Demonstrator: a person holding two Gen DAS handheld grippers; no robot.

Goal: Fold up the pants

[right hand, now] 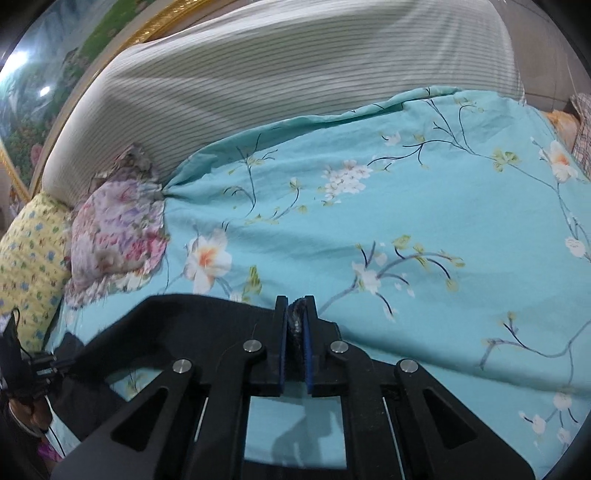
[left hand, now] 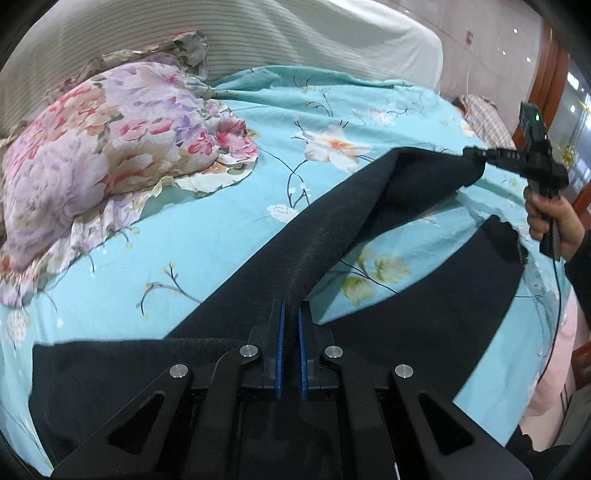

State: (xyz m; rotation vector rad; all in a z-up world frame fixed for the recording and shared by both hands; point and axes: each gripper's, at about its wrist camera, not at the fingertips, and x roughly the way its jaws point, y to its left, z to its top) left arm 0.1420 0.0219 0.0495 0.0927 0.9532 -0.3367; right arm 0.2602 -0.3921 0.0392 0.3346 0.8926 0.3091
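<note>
A flowered pillow (left hand: 110,155) lies at the left end of the turquoise bedspread (left hand: 221,236), by the striped headboard cover (left hand: 258,33). To its right, the dark pants (left hand: 332,236) stretch across the bedspread, partly lifted off it. The left gripper (left hand: 290,314) is clenched on a fold of the pants. Farther right, the right gripper (right hand: 295,314), held in a hand (left hand: 554,221), pinches the far end of the raised pant leg above the bedspread.
</note>
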